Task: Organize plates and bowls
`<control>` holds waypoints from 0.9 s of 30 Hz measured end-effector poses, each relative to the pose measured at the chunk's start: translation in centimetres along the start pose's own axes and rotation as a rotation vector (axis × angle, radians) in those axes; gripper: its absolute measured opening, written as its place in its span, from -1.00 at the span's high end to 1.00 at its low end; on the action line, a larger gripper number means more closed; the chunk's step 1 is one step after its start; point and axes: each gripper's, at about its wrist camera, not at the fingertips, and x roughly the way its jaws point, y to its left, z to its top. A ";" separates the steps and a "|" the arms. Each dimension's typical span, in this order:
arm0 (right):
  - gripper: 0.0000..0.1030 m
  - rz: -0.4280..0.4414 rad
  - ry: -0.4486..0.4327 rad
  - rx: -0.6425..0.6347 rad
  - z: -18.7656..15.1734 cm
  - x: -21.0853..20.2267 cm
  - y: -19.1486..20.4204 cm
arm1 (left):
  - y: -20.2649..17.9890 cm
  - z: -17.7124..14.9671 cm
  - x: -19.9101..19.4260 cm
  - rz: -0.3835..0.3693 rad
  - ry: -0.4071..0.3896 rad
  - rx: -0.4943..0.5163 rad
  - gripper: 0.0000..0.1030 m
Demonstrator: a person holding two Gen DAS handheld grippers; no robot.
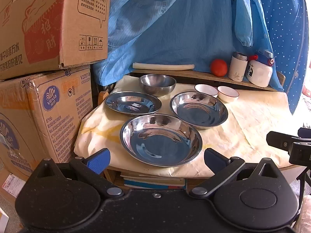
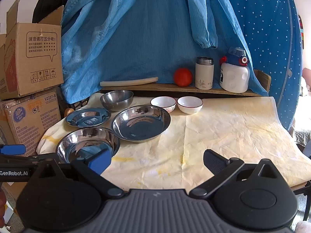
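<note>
**Dishes spread on the cloth, both grippers hanging back**

Pale yellowish cloth (image 2: 223, 132) is covering the table, with blue fabric (image 2: 147, 38) hanging behind it and cardboard boxes (image 1: 44, 62) stacking up at the left.

I am taking the nearest steel plate (image 1: 161, 138) as my landmark. Behind it to the left a second steel plate (image 1: 133, 103) is sitting, and behind it to the right a third steel plate (image 1: 198, 108); all three are lying apart on the cloth. Further back beyond the landmark, a steel bowl (image 1: 157, 84) is standing upright, and off to the back right two white bowls (image 1: 217, 92) are sitting side by side, the left one tucked just behind the third plate's rim.

I am holding the left gripper (image 1: 157, 158) short of the landmark plate, jaws spread wide, gripping nothing. The right gripper (image 2: 157, 161) is hanging to the right of that plate over bare cloth, jaws likewise wide apart and empty.

My left view is showing books (image 1: 153, 180) under the tabletop, which the right view is hiding. My right view is showing more open cloth to the landmark's right, plus the left gripper's blue fingertip (image 2: 12, 149). Both are showing the back shelf (image 2: 175, 89) with a pale roll (image 2: 129, 82), a tomato (image 2: 183, 77), a flask (image 2: 204, 73) and a bottle (image 2: 234, 73).
</note>
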 end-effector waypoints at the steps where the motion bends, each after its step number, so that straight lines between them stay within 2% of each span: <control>1: -0.99 0.001 -0.003 0.001 0.0 0.0 0.0 | 0.0 0.0 0.0 0.001 0.000 0.000 -0.98; 27: -1.00 0.004 -0.002 0.003 0.0 -0.1 -0.1 | -0.1 0.0 0.0 0.003 0.000 0.003 -0.98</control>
